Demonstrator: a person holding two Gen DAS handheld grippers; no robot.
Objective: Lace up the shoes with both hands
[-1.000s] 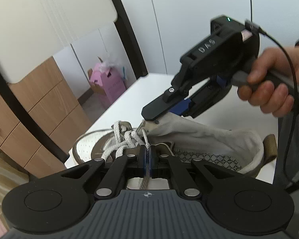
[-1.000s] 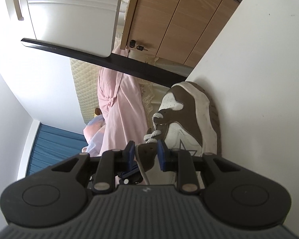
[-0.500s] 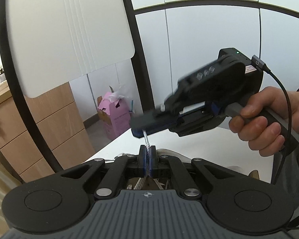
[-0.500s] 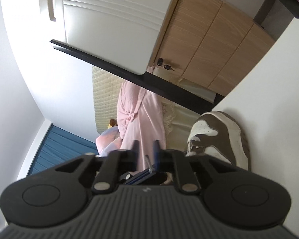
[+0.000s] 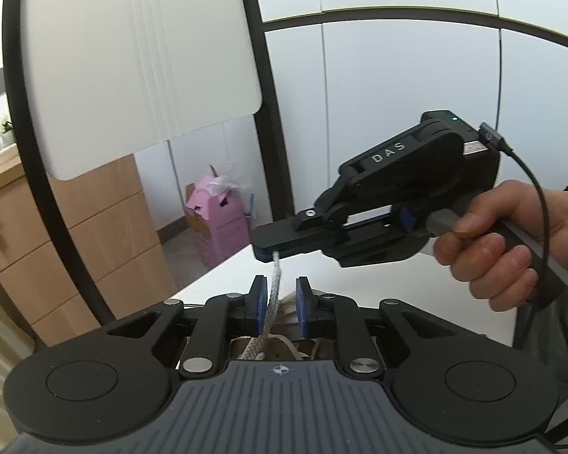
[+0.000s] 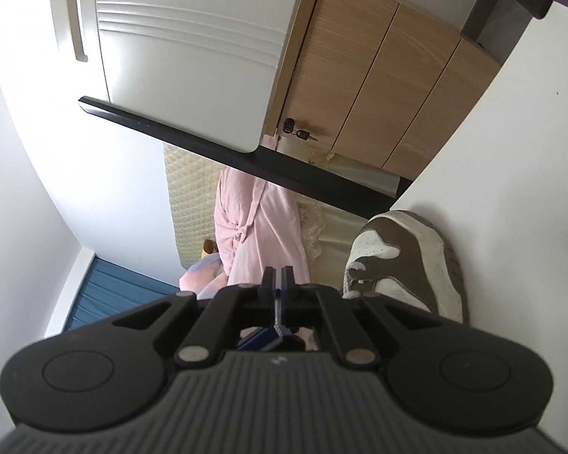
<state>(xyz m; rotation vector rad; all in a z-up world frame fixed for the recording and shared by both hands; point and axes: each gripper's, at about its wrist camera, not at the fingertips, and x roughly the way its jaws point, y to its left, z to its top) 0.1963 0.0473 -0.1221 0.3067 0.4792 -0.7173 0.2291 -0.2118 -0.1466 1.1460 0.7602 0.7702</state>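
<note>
- The left gripper point(image 5: 280, 304) has its two blue pads point(image 5: 260, 304) parted, with a clear gap between them.
- The grey shoelace point(image 5: 273, 295) rises through this gap. It runs close to the left pad, but I cannot tell if it touches it.
- The right gripper point(image 5: 266, 254) has its fingers pressed together on the tip of the shoelace, just above the left gripper. In the right wrist view the right gripper point(image 6: 277, 285) also shows its fingers together, with almost no space between.
- The right hand point(image 5: 511, 242) holds the handle of this gripper on the right side of the scene, and a black cable point(image 5: 537, 196) hangs from its back.
- The shoe point(image 6: 409, 261), brown and white, lies on the white table point(image 6: 511, 174), near its edge. In the left wrist view only a small part of it shows, behind the left gripper's fingers.
- Farther away stand a wooden cabinet point(image 5: 75, 234) on the left and a pink box point(image 5: 219, 223) on the floor.
</note>
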